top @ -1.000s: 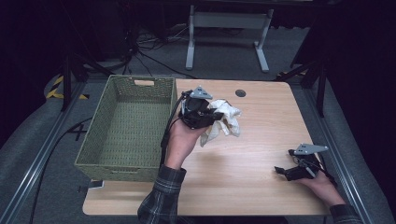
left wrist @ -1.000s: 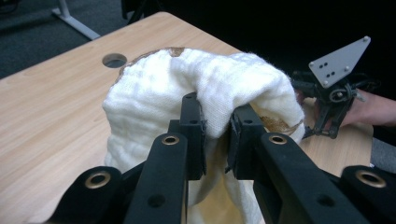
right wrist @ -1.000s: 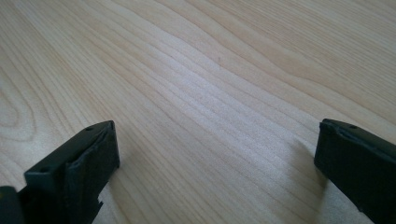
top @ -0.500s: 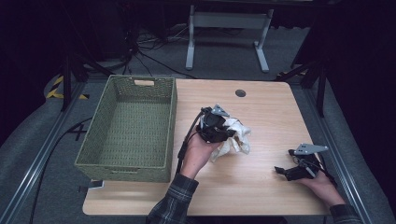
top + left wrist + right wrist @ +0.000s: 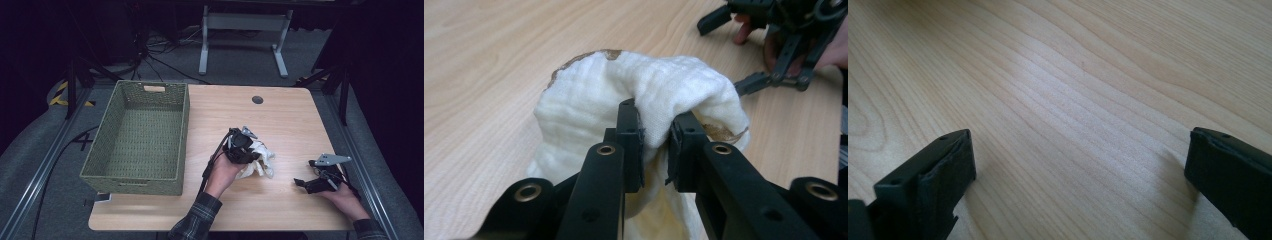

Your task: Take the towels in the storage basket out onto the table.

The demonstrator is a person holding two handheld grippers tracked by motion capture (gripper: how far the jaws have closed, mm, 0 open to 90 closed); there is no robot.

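1. Wooden table (image 5: 280,120) under a dark room; grey carpet, cables and a white metal stand on the floor beyond its far edge.
2. Left gripper (image 5: 248,156) sits mid-table, slightly near of centre, held in the person's left hand (image 5: 223,172). In the left gripper view its jaws are clamped on a fold of the white cloth (image 5: 664,95), fabric pinched between both pads.
3. White cloth (image 5: 259,162) is bunched up, resting on the table just right of the left gripper, touching it. Brownish staining shows along its edge in the left gripper view.
4. Right gripper (image 5: 306,183) sits at the near right of the table, held in the right hand (image 5: 345,197). Jaws are spread wide with nothing between them; the right gripper view shows just bare wood grain in the gap (image 5: 1078,125).
5. Right gripper is near the cloth but apart from it, no contact. It also shows far right in the left gripper view (image 5: 744,50), jaws parted.
6. Green woven basket (image 5: 102,150) stands on the left part of the table, long side running near to far, handle slot in its far wall. Well apart from the cloth.
7. Small dark round grommet (image 5: 257,99) sits in the tabletop near the far edge, right of the basket.
8. Plaid sleeve (image 5: 197,220) covers the left forearm at the near edge.
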